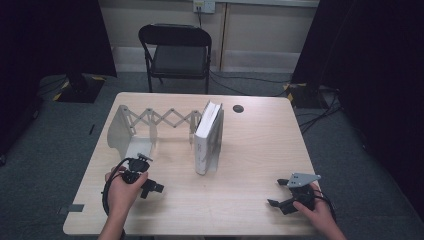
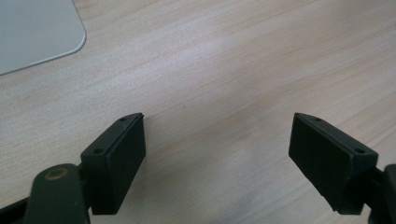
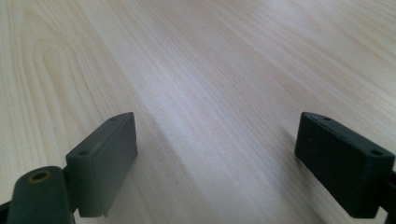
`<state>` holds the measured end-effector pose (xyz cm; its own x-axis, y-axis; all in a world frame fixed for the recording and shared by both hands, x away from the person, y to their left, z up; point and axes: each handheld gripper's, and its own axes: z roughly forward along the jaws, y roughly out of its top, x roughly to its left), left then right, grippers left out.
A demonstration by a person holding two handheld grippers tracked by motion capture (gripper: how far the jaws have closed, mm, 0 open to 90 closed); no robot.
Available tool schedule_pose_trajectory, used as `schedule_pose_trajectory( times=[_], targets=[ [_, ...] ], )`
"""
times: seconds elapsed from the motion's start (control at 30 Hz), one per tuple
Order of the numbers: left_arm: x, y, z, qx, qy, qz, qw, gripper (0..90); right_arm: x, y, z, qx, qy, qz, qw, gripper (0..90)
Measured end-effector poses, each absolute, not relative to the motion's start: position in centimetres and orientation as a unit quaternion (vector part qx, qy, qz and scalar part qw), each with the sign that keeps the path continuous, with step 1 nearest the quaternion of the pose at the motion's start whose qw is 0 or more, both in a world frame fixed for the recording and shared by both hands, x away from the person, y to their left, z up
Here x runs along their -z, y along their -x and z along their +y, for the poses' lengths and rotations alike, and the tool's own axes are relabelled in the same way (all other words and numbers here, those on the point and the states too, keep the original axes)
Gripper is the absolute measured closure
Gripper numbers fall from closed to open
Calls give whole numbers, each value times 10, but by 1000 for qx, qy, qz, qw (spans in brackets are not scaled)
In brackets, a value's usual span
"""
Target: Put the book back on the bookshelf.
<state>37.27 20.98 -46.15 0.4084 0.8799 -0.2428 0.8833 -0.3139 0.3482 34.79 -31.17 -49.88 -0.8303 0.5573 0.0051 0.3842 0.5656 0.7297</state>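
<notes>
A thick white book (image 1: 207, 136) stands upright on the wooden table (image 1: 260, 150), leaning against the right end plate of an expandable white bookend rack (image 1: 150, 122). My left gripper (image 1: 156, 188) rests low over the table's front left, a hand around it, its jaws open and empty. In the left gripper view the left gripper (image 2: 217, 140) points at bare wood, with a corner of the rack's grey base plate (image 2: 32, 32) at the upper left. At the front right my right gripper (image 1: 278, 195) is open too. The right gripper (image 3: 217, 144) faces bare wood.
A black folding chair (image 1: 176, 50) stands behind the table. A round cable hole (image 1: 238, 108) lies near the table's far edge. Dark curtains and stands flank both sides, with cables on the floor at the right.
</notes>
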Motion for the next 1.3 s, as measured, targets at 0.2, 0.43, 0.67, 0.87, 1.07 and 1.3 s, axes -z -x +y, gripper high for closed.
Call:
schedule_pose_trajectory(
  times=[0.2,0.43,0.67,0.87,1.07,1.3],
  targets=[
    [464,-371,216,0,-810,544,221,181,499,-348,-312,-381,-268,877,113,123],
    [467,-369,218,-17,-819,528,223,156,499,-348,-312,-381,-268,877,113,123],
    [470,-365,215,-43,-834,502,224,125,499,-348,-312,-381,-268,877,113,123],
    [474,-363,214,-64,-844,482,227,62,499,-348,-312,-381,-268,877,113,123],
    [480,-360,216,-85,-848,465,240,0,499,-348,-312,-381,-268,877,113,123],
    [483,-358,218,-109,-855,449,235,0,499,-348,-312,-381,-268,878,113,123]
  ],
)
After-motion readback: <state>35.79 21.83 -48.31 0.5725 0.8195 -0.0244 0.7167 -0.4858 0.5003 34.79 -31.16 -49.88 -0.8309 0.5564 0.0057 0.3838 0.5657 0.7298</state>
